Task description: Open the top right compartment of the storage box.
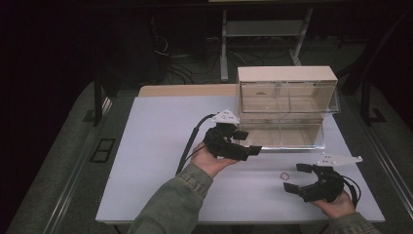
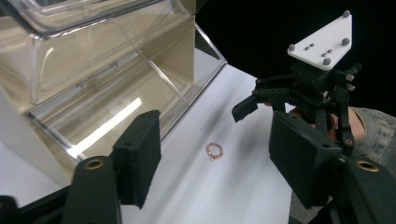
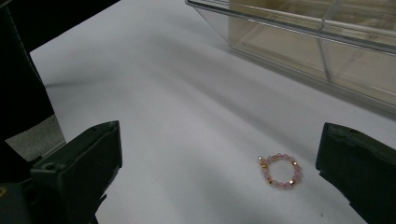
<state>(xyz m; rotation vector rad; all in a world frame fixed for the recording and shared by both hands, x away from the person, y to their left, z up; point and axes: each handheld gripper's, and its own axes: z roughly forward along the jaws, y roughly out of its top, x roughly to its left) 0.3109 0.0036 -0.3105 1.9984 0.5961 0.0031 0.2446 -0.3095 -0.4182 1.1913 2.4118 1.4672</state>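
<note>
A small bracelet of pink and gold beads (image 1: 284, 175) (image 2: 214, 151) (image 3: 279, 171) lies flat on the white table (image 1: 160, 146). My right gripper (image 1: 297, 178) (image 3: 224, 149) rests low just right of it, open, with the bracelet between and ahead of its jaws, untouched. My left gripper (image 1: 247, 142) (image 2: 215, 126) hovers in front of the clear two-tier drawer box (image 1: 285, 105) (image 2: 107, 84) (image 3: 317, 42). It is open with nothing between its pads and looks down at the bracelet. The right gripper (image 2: 280, 100) also appears there, farther off.
The box's lower drawer (image 1: 282, 135) stands pulled out toward me and looks empty, with clear dividers inside. A sleeved forearm (image 1: 170, 204) comes in from the bottom. The table's right edge (image 1: 363, 180) runs close to the right hand.
</note>
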